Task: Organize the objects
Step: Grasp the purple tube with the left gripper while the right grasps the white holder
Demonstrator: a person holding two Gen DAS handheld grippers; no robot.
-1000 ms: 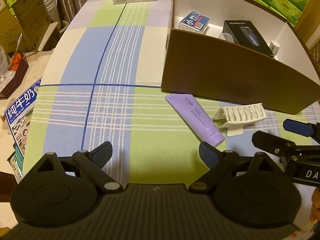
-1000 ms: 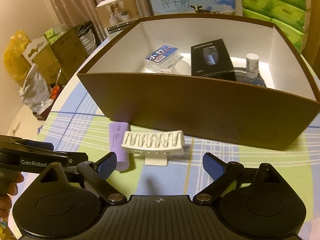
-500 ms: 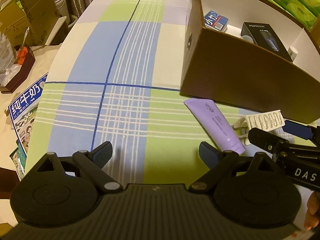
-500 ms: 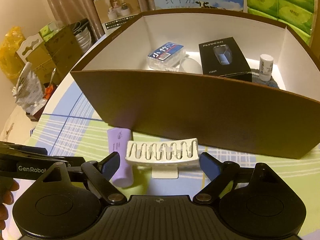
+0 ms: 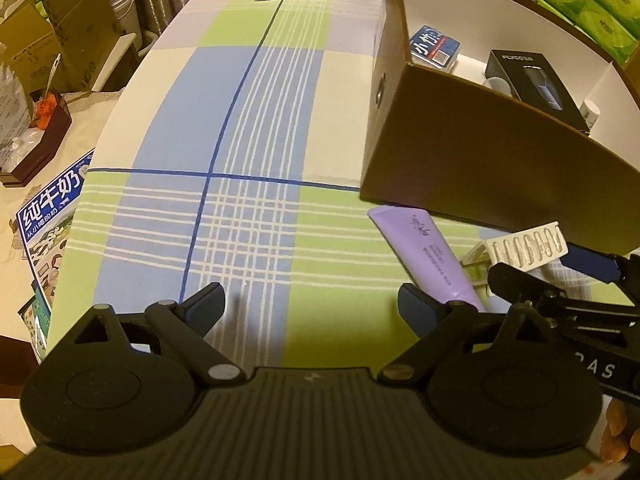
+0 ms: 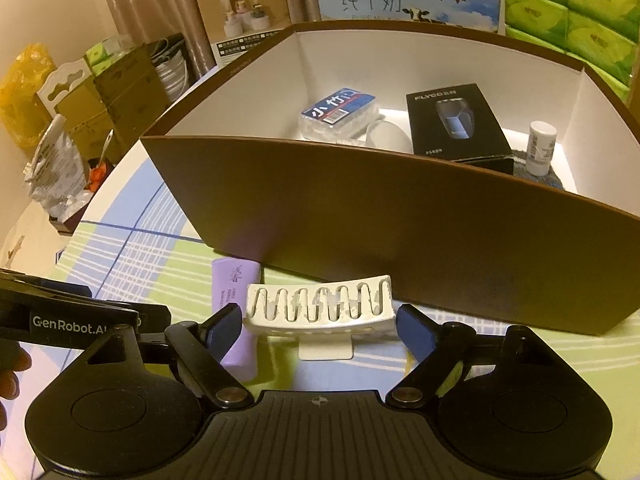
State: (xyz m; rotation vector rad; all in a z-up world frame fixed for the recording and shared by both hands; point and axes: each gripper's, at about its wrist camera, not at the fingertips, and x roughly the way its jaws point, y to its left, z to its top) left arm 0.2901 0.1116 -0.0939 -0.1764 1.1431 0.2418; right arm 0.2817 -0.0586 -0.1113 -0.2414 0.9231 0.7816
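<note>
A white toothed hair clip (image 6: 320, 306) lies on the checked tablecloth in front of the brown box (image 6: 400, 224). My right gripper (image 6: 318, 326) is open with a finger on each side of the clip, close to both ends. A purple tube (image 6: 234, 304) lies left of the clip. In the left wrist view the tube (image 5: 424, 250) and the clip (image 5: 524, 246) lie at the right, by the box (image 5: 480, 164). My left gripper (image 5: 310, 304) is open and empty over bare cloth, left of the tube.
The box holds a blue-labelled pack (image 6: 340, 114), a black carton (image 6: 456, 124), a white cup (image 6: 386, 136) and a small white bottle (image 6: 540, 146). Cartons and green tissue packs (image 6: 568, 12) stand behind it. The table edge runs along the left, with clutter beyond.
My right gripper has moved forward so its fingers now flank the hair clip. My left gripper has shifted left, away from the tube.
</note>
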